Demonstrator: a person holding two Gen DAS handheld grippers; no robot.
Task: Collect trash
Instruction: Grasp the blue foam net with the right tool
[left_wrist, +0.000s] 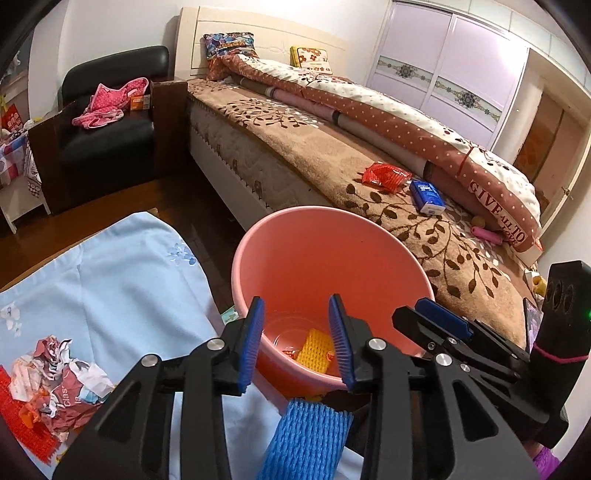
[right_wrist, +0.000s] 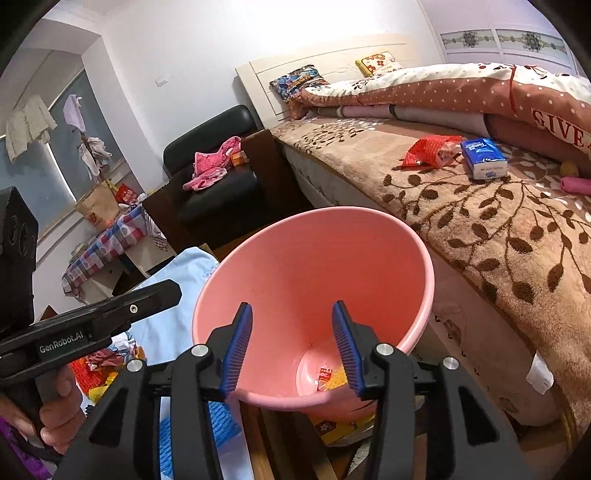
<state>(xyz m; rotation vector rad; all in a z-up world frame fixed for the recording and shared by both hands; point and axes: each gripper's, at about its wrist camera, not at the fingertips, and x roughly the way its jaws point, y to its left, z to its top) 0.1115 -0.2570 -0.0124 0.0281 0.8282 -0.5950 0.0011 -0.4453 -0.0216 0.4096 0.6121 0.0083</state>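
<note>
Pink bin sits just beyond both parted, empty grippers — left gripper, right gripper.

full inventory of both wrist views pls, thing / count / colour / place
bin: 1, pink, on floor beside bed
foam net in bin: 1, yellow, at bottom with a small red wrapper
foam net: 1, blue, on cloth below left gripper
crumpled paper: 1 pile, red and white, on cloth
cloth: 1, light blue, left of bin
red wrapper: 1, on bed
tissue pack: 1, blue, on bed beside wrapper
bed: 1, brown leaf cover
armchair: 1, black, holds pink clothing
wardrobe: 1, lilac, far wall
left gripper: fingers open, empty, over bin
right gripper: fingers open, empty, over bin
hand: 1, on left gripper's handle
</note>
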